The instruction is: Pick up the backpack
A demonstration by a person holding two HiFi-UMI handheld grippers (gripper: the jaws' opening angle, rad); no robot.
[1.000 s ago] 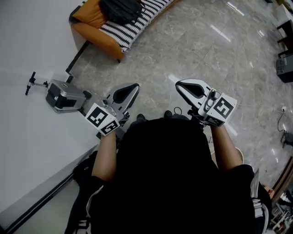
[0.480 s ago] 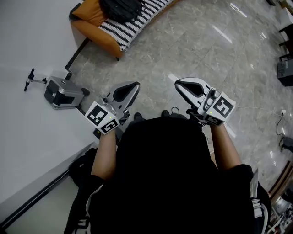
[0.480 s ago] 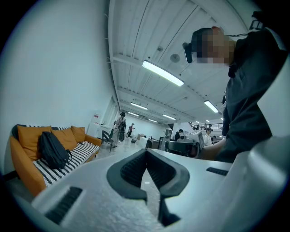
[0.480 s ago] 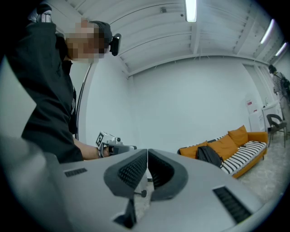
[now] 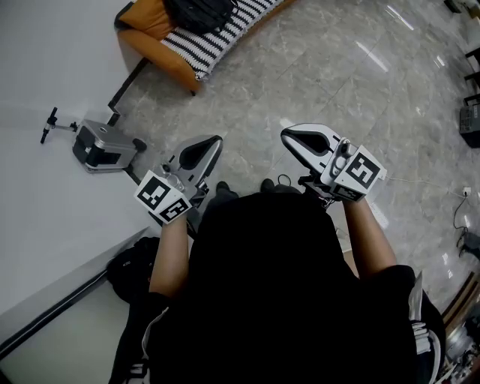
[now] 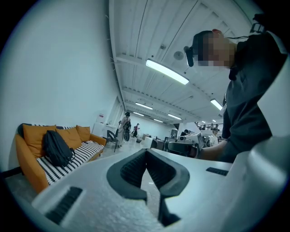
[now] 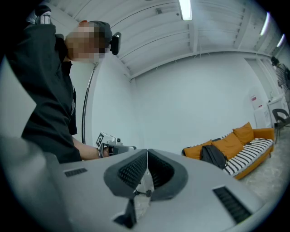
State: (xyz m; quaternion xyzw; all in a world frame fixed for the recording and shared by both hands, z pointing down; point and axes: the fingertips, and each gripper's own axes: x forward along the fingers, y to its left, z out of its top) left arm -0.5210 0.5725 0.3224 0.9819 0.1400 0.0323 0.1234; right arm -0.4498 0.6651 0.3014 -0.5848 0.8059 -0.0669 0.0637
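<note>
A black backpack (image 5: 199, 13) stands on the striped seat of an orange sofa (image 5: 154, 45) at the top of the head view, far ahead of both hands. It leans against the orange cushions in the left gripper view, backpack (image 6: 56, 148), and shows small in the right gripper view, backpack (image 7: 214, 156). My left gripper (image 5: 218, 140) is shut and empty, held level over the grey floor. My right gripper (image 5: 286, 135) is likewise shut with nothing in it. The jaw tips meet in both gripper views: left gripper (image 6: 146, 152), right gripper (image 7: 147, 152).
A grey machine with a handle bar (image 5: 101, 145) sits by the white wall (image 5: 45, 82) to my left. A dark bag (image 5: 131, 262) lies on the floor at my left side. Chairs and people (image 6: 124, 126) stand far down the hall. Cables (image 5: 461, 206) run at right.
The sofa and the grey machine sit slightly higher in the head view and both grippers have drifted a little up the frame. Both stay shut.
</note>
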